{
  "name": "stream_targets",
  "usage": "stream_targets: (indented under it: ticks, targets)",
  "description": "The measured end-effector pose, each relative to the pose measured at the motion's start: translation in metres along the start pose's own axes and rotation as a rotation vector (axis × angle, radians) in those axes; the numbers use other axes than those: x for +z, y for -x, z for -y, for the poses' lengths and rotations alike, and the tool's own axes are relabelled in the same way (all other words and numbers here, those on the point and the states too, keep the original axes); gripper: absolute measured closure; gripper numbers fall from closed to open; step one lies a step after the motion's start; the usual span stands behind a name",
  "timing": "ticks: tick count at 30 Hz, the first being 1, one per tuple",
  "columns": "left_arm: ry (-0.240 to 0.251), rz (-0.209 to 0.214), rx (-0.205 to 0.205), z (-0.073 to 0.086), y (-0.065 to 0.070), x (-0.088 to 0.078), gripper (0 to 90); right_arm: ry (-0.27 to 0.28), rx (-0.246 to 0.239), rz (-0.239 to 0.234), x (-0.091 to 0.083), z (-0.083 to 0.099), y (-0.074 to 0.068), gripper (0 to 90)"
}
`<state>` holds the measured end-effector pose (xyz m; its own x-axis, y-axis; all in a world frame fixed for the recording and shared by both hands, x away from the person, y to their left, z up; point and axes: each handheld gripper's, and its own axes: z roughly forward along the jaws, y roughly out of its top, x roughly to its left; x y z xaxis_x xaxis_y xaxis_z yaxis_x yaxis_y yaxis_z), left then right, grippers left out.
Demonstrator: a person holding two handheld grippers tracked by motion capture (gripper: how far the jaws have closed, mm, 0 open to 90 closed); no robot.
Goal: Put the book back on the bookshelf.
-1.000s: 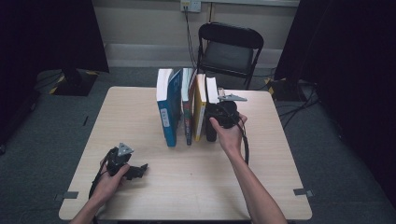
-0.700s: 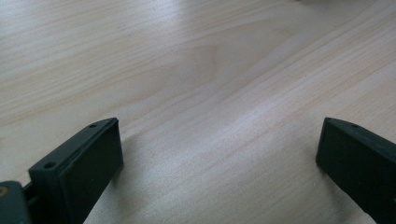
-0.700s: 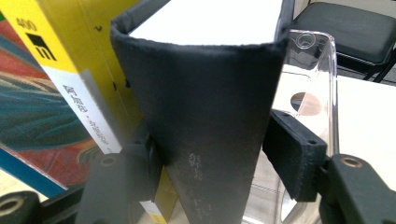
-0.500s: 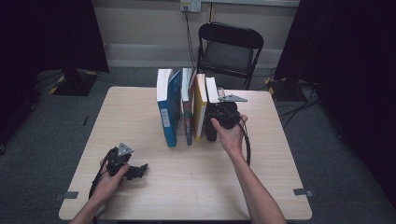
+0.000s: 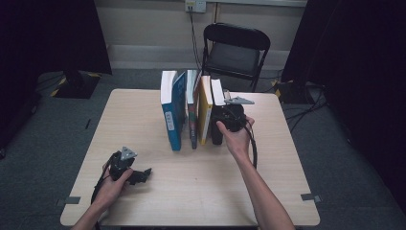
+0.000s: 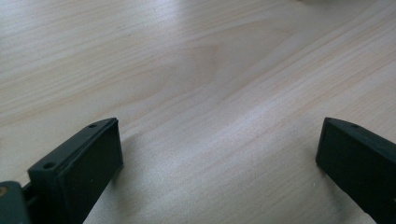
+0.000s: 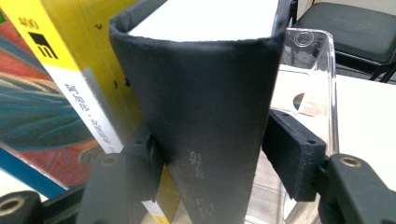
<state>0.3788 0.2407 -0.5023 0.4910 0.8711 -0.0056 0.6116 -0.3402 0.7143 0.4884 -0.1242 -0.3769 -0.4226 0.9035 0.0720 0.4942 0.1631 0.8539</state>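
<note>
Four upright books; right gripper (image 7: 210, 163) pinches the black book (image 7: 205, 93) (left gripper (image 6: 219, 163) fingers spread).

Black book's (image 7: 210, 121) foot below the frame edge, clear bookend (image 7: 310, 93) partly behind its spine.

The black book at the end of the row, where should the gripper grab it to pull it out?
Grip the black book by its spine, coming from the person's side, one jaw on each cover. It stands upright with the spine facing out, and the right gripper already straddles it beside the yellow book.
</note>
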Motion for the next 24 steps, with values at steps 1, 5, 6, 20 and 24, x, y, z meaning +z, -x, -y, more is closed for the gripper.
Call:
stream_targets:
  ticks: [1,5,6,20,24]
  targets:
    - [0.000,0.001,0.001,0.000,0.000,0.000,0.0,0.001,0.003,-0.007,0.000,0.000,0.001,40.4]
    - [0.000,0.001,0.002,0.000,0.000,0.000,0.0,0.009,-0.003,-0.045,-0.003,0.004,0.003,36.1]
    - [-0.001,0.001,0.001,0.000,0.000,0.000,0.0,0.007,-0.011,-0.049,-0.004,0.007,0.004,35.8]
    - [-0.001,0.003,0.002,0.000,0.000,0.000,0.0,-0.043,0.027,-0.006,0.006,0.029,0.002,45.9]
    - [-0.001,0.003,0.002,0.000,0.000,0.000,0.0,-0.038,0.057,0.015,0.006,0.030,-0.001,46.7]
